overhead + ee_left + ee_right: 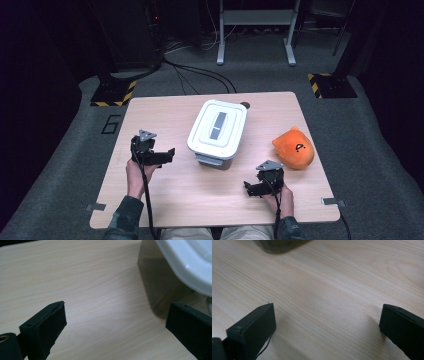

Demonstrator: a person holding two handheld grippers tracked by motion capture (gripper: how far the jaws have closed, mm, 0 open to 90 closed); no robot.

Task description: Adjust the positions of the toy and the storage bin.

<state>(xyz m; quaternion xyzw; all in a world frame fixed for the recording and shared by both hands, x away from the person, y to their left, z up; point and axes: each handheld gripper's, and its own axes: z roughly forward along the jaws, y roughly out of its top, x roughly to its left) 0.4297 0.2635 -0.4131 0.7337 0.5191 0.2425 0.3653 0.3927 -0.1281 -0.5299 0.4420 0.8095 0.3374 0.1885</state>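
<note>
Sitting mid-table: box, white lid on, grey base. Left gripper just left of box, jaws wide apart, holding nothing; box corner close ahead. Right gripper near table front edge, jaws wide apart, holding nothing. 1 orange plush right of box, apart.

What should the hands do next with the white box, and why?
Probably ease the left gripper toward the white box, perhaps to steady it. Its lid is still on, both grippers are open and hold nothing, and the left one already points at the box's side. The right gripper rests nearer the table edge.
</note>
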